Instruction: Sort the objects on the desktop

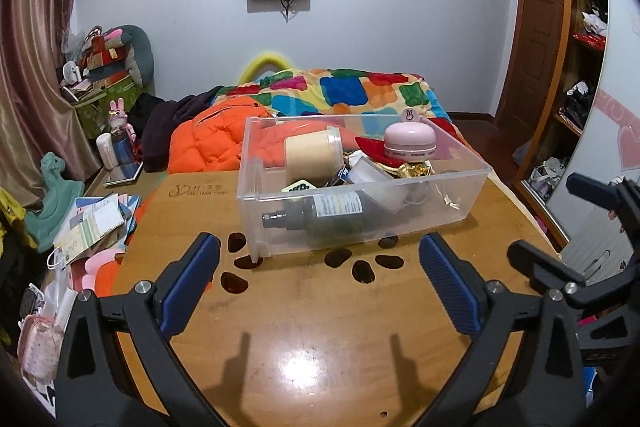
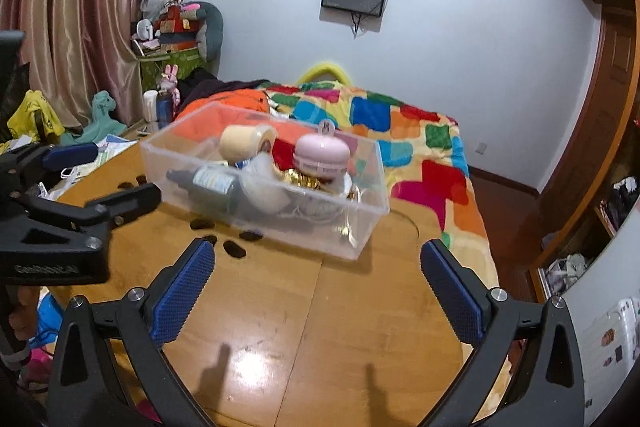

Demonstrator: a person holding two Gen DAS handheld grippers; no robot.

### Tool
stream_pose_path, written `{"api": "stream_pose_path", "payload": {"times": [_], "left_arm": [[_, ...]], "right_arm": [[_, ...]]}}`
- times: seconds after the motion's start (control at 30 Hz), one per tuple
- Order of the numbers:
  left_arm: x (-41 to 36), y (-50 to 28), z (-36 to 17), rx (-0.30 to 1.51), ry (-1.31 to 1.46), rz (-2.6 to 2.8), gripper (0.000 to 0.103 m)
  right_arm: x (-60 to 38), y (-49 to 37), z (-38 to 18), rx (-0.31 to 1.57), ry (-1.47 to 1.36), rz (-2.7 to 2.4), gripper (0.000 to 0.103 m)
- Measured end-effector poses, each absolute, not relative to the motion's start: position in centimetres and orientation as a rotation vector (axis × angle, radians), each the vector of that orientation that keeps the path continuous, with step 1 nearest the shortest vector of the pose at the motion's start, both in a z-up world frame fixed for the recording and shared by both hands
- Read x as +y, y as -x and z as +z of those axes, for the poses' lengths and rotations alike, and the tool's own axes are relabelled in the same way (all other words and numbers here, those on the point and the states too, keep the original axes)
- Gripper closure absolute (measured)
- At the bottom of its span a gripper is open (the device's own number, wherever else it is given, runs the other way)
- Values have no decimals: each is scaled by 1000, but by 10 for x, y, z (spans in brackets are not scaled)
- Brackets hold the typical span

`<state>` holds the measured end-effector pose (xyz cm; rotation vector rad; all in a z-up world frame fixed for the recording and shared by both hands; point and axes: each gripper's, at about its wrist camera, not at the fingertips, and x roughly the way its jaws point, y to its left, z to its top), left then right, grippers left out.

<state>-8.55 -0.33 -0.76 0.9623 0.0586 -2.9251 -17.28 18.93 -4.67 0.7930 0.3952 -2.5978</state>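
A clear plastic box stands on the wooden table; it also shows in the right wrist view. Inside lie a grey spray bottle, a cream jar on its side, a pink round gadget, a red piece and gold wrappers. My left gripper is open and empty, just in front of the box. My right gripper is open and empty, also short of the box. The right gripper's black fingers show at the left view's right edge.
Dark paw-shaped cut-outs mark the table in front of the box. Papers and clutter lie off the table's left edge. A bed with a colourful quilt and an orange jacket lies behind.
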Motion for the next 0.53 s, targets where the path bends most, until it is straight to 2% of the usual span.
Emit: {"api": "stream_pose_path", "payload": {"times": [0.53], "left_arm": [[4, 84, -5, 58, -941, -2956, 2]], "right_arm": [[198, 181, -56, 284, -877, -2565, 1]]}}
